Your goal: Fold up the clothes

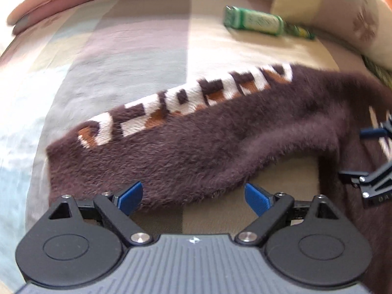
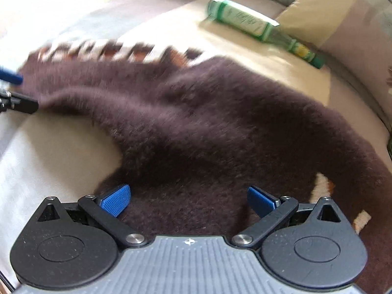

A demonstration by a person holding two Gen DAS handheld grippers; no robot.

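Both wide, gripping nothing: left gripper [image 1: 193, 197] over sweater [image 1: 196, 147] hem, right gripper [image 2: 188, 201] above its body, likely poised to pinch for folding on bed [image 1: 73, 73].

Both wrist cams close, angled steeply down; share brown sweater [image 1: 201, 152], green bottle [image 2: 245, 22].

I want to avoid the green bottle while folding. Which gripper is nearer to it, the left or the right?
Right, by a small margin. The right gripper hovers over the brown sweater on the side where the green bottle lies; the left gripper is at the sweater's opposite end.
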